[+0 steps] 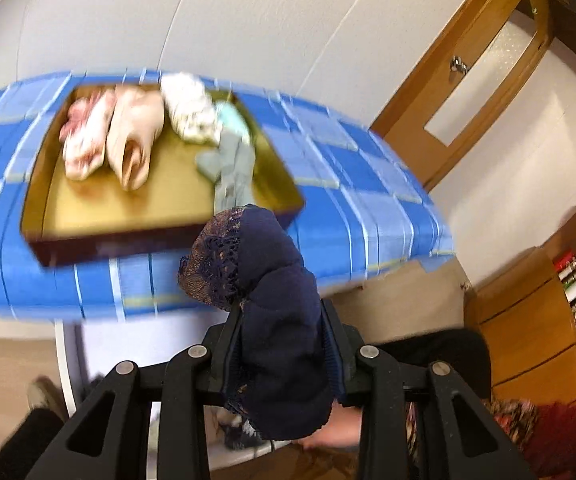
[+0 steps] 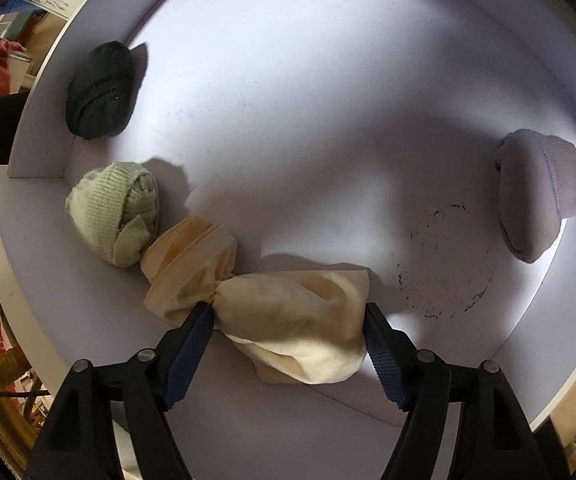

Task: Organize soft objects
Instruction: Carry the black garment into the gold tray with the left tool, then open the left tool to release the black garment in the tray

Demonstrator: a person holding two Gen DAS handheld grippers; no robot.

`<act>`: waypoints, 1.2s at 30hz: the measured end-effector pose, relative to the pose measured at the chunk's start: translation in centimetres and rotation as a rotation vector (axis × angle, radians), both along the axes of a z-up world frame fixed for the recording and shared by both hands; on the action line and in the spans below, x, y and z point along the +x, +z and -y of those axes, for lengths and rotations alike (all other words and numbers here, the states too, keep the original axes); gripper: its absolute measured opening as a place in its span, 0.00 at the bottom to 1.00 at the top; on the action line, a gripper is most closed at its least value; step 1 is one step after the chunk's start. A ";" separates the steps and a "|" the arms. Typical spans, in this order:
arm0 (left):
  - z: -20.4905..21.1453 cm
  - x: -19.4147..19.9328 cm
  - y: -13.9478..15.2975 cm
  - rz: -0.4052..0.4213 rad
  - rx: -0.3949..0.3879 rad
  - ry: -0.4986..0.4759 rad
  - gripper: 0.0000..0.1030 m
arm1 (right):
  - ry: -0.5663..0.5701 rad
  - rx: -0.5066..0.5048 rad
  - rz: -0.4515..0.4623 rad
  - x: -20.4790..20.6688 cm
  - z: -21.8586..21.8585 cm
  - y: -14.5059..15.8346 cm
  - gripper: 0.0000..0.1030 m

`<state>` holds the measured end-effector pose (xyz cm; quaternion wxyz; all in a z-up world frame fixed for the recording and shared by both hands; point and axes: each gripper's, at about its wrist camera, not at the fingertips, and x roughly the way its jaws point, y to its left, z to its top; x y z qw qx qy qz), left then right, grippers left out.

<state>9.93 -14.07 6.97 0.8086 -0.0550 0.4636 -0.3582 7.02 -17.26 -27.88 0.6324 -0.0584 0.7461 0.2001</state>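
In the left wrist view, the left gripper (image 1: 283,340) has its jaws clamped on a rolled navy garment (image 1: 271,320) with a lace edge, held up close to the lens. Beyond it, blurred, a blue checked cloth (image 1: 368,192) covers a surface, and on it sits a shallow wooden tray (image 1: 87,236) holding a pink patterned bundle (image 1: 85,140), a peach roll (image 1: 133,140), a white bundle (image 1: 191,108) and a pale grey-green piece (image 1: 231,164). Farther off stand a white wall and a wooden door (image 1: 476,80). The right wrist view shows none of that: it looks down into a white drawer (image 2: 308,100). There the right gripper (image 2: 290,316) has its jaws apart, one on each side of a cream cloth bundle (image 2: 288,312) lying on the drawer floor; whether the pads touch it cannot be told. Just past it a green knit roll (image 2: 115,212) touches the cream bundle's end, a black roll (image 2: 99,90) sits in the far left corner, and a white roll (image 2: 536,196) lies well apart at the right wall.
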 end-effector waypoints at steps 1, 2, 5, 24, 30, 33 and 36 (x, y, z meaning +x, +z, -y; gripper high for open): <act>0.4 0.9 0.4 0.008 -0.003 0.005 0.33 | -0.002 0.000 0.000 0.1 0.0 0.0 0.74; 0.8 1.7 0.9 0.017 -0.004 0.014 0.33 | -0.005 0.001 0.001 0.1 -0.1 0.0 0.74; 1.8 4.2 1.8 0.037 0.001 0.037 0.33 | -0.014 0.004 0.005 0.4 0.5 0.2 0.74; 5.6 15.9 -4.5 -0.032 0.226 0.165 0.36 | -0.036 0.003 -0.001 0.8 1.5 -0.1 0.78; 4.7 16.1 -4.0 -0.032 0.218 0.196 0.53 | -0.039 0.007 -0.002 1.2 2.4 0.0 0.78; 4.3 15.4 -2.6 0.017 0.213 0.193 0.76 | -0.039 0.003 0.002 1.2 2.3 0.1 0.78; 3.6 14.0 -1.4 0.078 0.206 0.186 0.76 | -0.037 0.002 0.003 1.4 2.6 0.3 0.78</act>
